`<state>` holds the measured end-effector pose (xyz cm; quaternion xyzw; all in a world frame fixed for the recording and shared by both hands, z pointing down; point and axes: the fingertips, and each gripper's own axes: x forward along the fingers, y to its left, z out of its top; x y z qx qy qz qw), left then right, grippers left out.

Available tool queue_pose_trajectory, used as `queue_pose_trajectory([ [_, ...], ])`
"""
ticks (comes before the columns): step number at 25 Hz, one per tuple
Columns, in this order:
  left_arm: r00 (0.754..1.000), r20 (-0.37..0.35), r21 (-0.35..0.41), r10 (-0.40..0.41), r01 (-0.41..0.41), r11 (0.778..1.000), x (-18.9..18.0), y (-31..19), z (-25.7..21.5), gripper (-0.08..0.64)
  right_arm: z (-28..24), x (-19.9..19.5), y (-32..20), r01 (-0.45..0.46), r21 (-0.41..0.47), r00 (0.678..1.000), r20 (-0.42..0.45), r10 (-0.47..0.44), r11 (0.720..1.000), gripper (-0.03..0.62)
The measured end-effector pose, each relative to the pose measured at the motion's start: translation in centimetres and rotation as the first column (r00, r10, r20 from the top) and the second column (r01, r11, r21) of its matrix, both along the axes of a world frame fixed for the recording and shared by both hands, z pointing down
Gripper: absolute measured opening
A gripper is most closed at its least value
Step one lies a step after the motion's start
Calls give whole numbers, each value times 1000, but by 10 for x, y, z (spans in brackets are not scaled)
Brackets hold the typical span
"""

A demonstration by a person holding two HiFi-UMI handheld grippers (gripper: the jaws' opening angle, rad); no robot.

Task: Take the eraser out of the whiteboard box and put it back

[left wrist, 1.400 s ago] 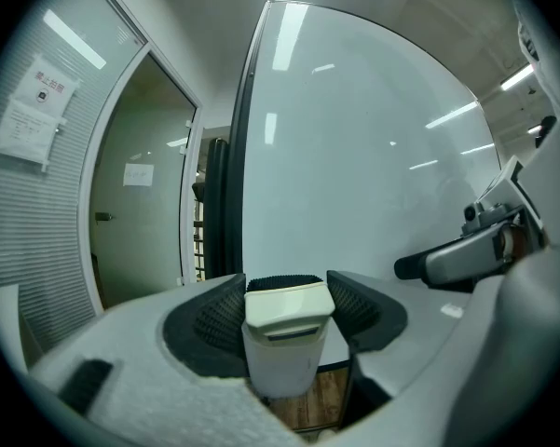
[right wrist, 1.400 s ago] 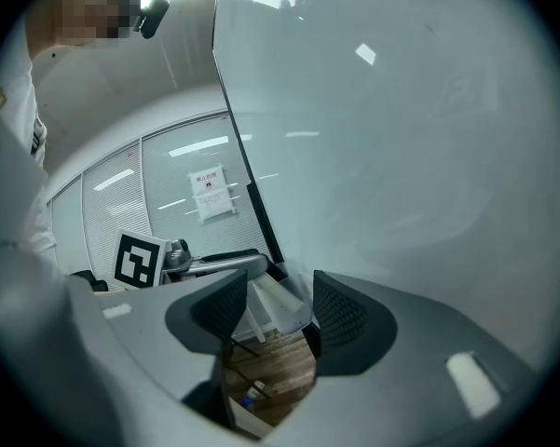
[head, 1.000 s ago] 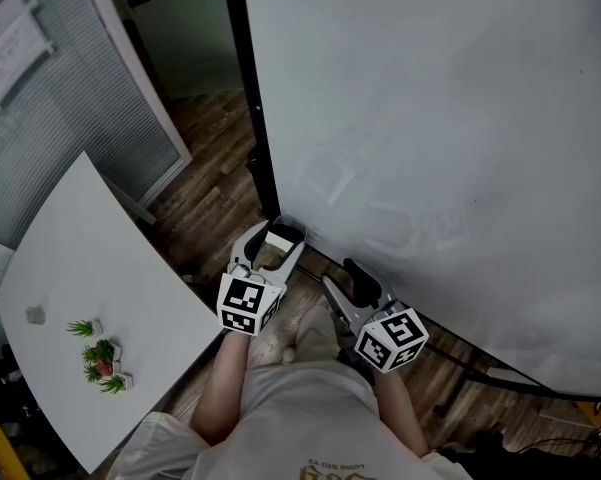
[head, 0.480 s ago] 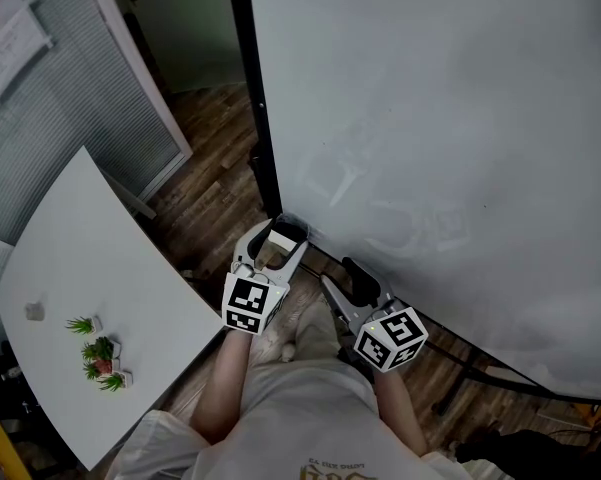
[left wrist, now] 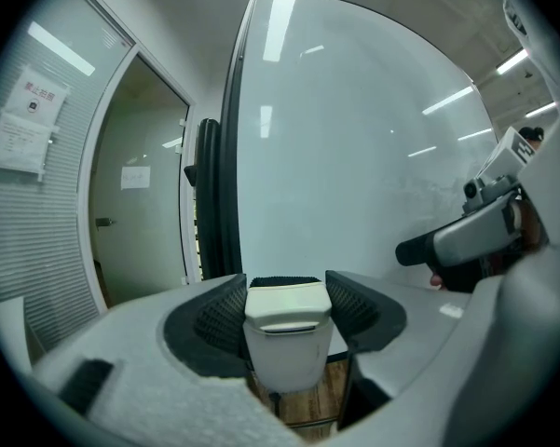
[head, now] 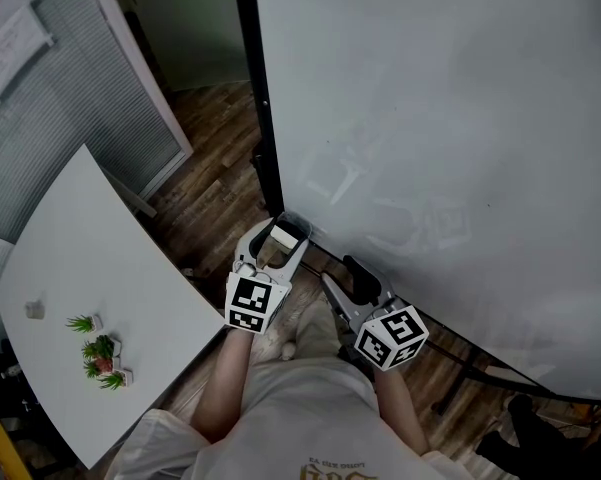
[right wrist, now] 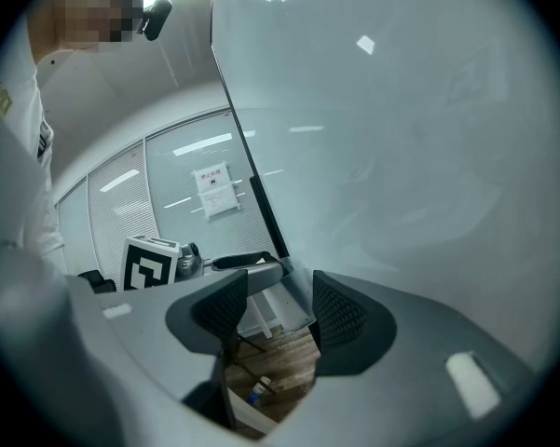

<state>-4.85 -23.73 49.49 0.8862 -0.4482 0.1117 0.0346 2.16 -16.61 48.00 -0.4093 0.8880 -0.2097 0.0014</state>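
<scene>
My left gripper (head: 277, 240) is shut on a white eraser (head: 283, 238), held at the lower left corner of the whiteboard (head: 430, 118). In the left gripper view the eraser (left wrist: 287, 329) stands upright between the two black pads, touching both. A clear box rim (head: 299, 225) shows just beyond the eraser against the whiteboard's frame. My right gripper (head: 338, 273) hangs a little to the right, close to the board, open with nothing between its pads (right wrist: 343, 317). Through its gap I see the wooden floor and the clear box (right wrist: 284, 307).
A white table (head: 90, 258) stands at the left with small green plants (head: 100, 353) and a small grey thing (head: 35, 312). A glass wall with blinds (head: 70, 78) lies beyond it. The whiteboard's black frame (head: 260, 118) runs down to the wooden floor (head: 215, 178).
Both grippers have stayed where they were, the eraser still in the left one. A dark shape has come into view at the lower right corner.
</scene>
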Motion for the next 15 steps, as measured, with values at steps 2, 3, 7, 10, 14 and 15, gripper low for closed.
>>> queue_pose_trajectory([
  [2, 1000, 3, 0, 0, 0, 1000, 0, 1, -1, 261, -1, -1, 1, 0, 3, 1000, -4, 0, 1000, 221],
  [3, 1000, 2, 2, -1, 1, 1000, 0, 1, -2, 261, -2, -1, 1, 0, 5, 1000, -6, 0, 1000, 221],
  [7, 1000, -10, 18, 2, -2, 1000, -1, 5, -10, 261, -6, 0, 2, -6, 19, 1000, -16, 6, 1000, 221],
  [10, 1000, -20, 29, 2, -1, 1000, -2, 8, -16, 261, -9, 1, 3, -12, 30, 1000, -19, 12, 999, 221],
  [14, 1000, -26, 40, 2, -1, 999, -4, 14, -22, 259, -13, 4, 6, -21, 48, 999, -23, 22, 999, 221],
  [15, 1000, -30, 42, 2, 0, 999, -4, 16, -23, 259, -14, 5, 7, -22, 52, 999, -25, 24, 998, 221],
])
